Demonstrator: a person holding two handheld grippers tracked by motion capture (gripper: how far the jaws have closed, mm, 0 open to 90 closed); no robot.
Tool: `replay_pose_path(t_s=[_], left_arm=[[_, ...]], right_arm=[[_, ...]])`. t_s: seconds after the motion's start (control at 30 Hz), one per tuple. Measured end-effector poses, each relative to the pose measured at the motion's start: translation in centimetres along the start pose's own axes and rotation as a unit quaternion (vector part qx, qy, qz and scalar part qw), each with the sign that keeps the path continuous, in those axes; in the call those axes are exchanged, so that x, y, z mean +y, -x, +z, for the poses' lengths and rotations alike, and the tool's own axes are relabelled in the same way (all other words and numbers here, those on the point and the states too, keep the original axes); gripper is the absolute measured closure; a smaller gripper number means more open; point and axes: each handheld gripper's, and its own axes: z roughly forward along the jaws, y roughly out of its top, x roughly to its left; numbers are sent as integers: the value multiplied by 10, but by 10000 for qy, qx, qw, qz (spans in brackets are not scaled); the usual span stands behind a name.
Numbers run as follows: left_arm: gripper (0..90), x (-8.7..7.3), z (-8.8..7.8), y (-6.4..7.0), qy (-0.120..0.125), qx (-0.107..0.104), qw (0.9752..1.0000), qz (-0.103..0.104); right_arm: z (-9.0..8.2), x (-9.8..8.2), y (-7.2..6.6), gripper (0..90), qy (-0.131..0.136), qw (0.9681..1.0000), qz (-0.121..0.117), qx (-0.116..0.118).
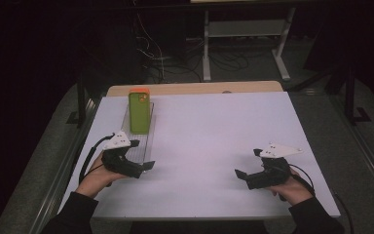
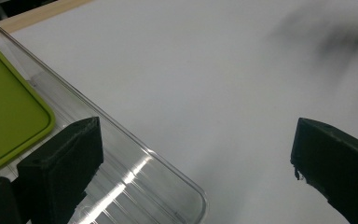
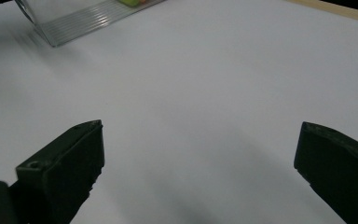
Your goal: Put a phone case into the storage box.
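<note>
1. A clear tray (image 1: 148, 146) holding a green phone case (image 1: 140, 113) is seen at the upper left of the high view.
2. The approach step is judged in hand: the left gripper (image 1: 143, 155) is held at the tray's near end, jaws apart around nothing.
3. The right gripper (image 1: 248, 162) is rested at the lower right, jaws apart and empty.
4. Next, closing onto the tray's rim is probably called for.

In the left gripper view, the green phone case (image 2: 7, 109) is cut off by the left edge, and the clear tray (image 2: 135, 163) beneath it is cut off by the bottom edge, partly hidden behind one black jaw. In the right gripper view, the tray is cut off at the top edge, and only a sliver of the case can be seen. A blurred dark smear is seen at the left gripper view's upper right.
</note>
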Motion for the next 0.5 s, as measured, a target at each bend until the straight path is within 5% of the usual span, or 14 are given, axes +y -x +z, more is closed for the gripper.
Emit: replay_pose_path(t_s=[0.5], left_arm=[[18,-12,3,3,-8,-101,9999,49]], right_arm=[[-3,1,0,7,85,10000,-34,27]])
